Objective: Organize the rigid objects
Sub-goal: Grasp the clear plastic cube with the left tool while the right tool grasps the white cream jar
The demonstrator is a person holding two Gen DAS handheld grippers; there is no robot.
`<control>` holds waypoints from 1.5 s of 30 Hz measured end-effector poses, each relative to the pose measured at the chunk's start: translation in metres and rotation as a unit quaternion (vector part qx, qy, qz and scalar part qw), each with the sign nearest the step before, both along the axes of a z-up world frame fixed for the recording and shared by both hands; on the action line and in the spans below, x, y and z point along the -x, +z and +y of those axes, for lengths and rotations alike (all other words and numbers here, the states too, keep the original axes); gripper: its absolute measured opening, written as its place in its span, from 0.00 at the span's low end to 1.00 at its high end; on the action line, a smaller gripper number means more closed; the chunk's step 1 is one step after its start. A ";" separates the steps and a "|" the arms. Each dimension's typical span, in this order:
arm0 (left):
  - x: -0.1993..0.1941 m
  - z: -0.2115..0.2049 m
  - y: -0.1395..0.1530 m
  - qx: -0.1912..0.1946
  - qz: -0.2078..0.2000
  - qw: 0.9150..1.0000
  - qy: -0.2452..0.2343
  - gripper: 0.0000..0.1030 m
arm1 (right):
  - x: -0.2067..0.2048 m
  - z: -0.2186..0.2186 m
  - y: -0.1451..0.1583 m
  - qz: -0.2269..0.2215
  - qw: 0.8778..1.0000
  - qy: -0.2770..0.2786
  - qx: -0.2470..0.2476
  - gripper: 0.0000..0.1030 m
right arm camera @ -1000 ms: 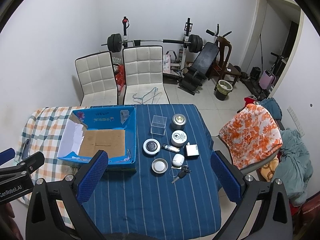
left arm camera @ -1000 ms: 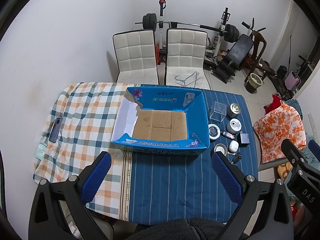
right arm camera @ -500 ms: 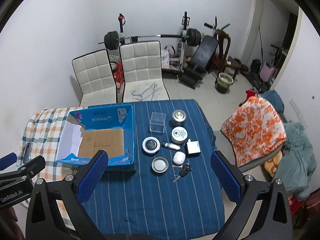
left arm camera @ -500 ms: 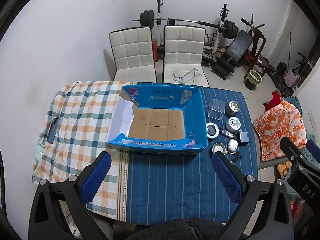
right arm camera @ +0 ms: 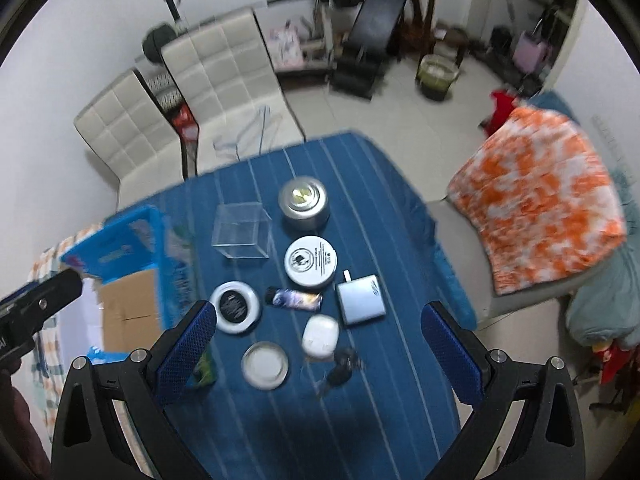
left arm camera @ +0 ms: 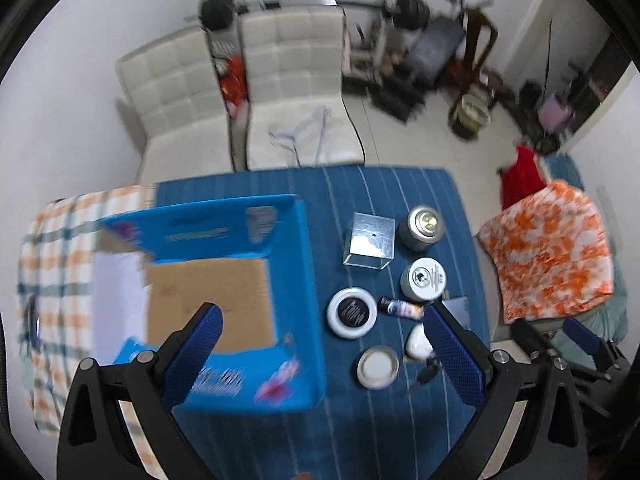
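An open blue cardboard box (left arm camera: 288, 248) lies on the table, also at the left of the right wrist view (right arm camera: 120, 240). To its right lie small rigid objects: a clear cube (right arm camera: 240, 232), a metal tin (right arm camera: 304, 202), a white round tin (right arm camera: 311, 261), a black-and-white disc (right arm camera: 235, 307), a small tube (right arm camera: 294, 299), a grey charger (right arm camera: 360, 298), a white case (right arm camera: 320, 335), a round lid (right arm camera: 265, 364) and a car key (right arm camera: 340, 368). My left gripper (left arm camera: 324, 356) is open and empty above the box's right side. My right gripper (right arm camera: 316, 356) is open and empty above the objects.
The table has a blue striped cloth (right arm camera: 360, 420) and a checked cloth (left arm camera: 52, 240) at the left. Two white chairs (left arm camera: 240, 92) stand behind the table. An orange patterned cloth (right arm camera: 536, 200) covers a seat on the right. Gym gear stands at the back wall.
Both grippers have moved down and closer to the table. The left one has shifted right toward the small objects. Both stay open.
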State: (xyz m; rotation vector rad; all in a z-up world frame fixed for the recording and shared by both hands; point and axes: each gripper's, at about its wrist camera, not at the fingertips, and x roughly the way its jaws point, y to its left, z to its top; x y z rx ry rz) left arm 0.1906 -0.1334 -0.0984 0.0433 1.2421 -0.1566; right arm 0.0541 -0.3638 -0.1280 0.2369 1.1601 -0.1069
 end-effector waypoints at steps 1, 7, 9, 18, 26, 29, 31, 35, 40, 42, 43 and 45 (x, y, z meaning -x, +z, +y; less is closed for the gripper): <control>-0.016 -0.012 -0.018 -0.006 0.015 1.000 -0.005 1.00 | -0.020 -0.004 -0.024 0.013 1.000 0.005 -0.011 1.00; -0.076 -0.056 -0.105 -0.042 0.085 0.995 -0.013 1.00 | -0.095 -0.008 -0.140 0.091 0.994 0.020 -0.049 0.94; -0.084 -0.059 -0.122 -0.058 0.096 0.994 -0.012 1.00 | -0.107 -0.007 -0.166 0.112 0.992 0.021 -0.060 0.94; -0.102 -0.073 -0.155 -0.080 0.113 0.990 -0.019 0.98 | -0.128 -0.015 -0.222 0.160 0.984 0.014 -0.082 0.73; -0.119 -0.097 -0.193 -0.101 0.144 0.984 -0.034 0.99 | -0.128 -0.044 -0.228 0.173 0.981 -0.013 -0.086 0.73; -0.121 -0.106 -0.202 -0.117 0.134 0.982 -0.055 0.99 | -0.128 -0.044 -0.227 0.180 0.980 -0.011 -0.079 0.73; -0.123 -0.106 -0.217 -0.108 0.167 0.978 -0.057 0.81 | -0.132 -0.039 -0.225 0.183 0.981 -0.011 -0.068 0.73; -0.122 -0.107 -0.234 -0.099 0.182 0.976 -0.063 0.62 | -0.135 -0.030 -0.225 0.191 0.980 -0.012 -0.046 0.73; -0.115 -0.107 -0.227 -0.100 0.158 0.980 -0.061 0.60 | -0.133 -0.024 -0.222 0.193 0.981 -0.017 -0.028 0.70; -0.111 -0.107 -0.217 -0.099 0.143 0.983 -0.061 0.60 | -0.128 -0.023 -0.217 0.184 0.983 -0.015 -0.024 0.70; -0.109 -0.107 -0.210 -0.099 0.134 0.984 -0.061 0.60 | -0.126 -0.021 -0.213 0.179 0.984 -0.012 -0.018 0.70; -0.104 -0.106 -0.195 -0.095 0.118 0.987 -0.060 0.60 | -0.123 -0.017 -0.205 0.170 0.985 -0.008 -0.010 0.70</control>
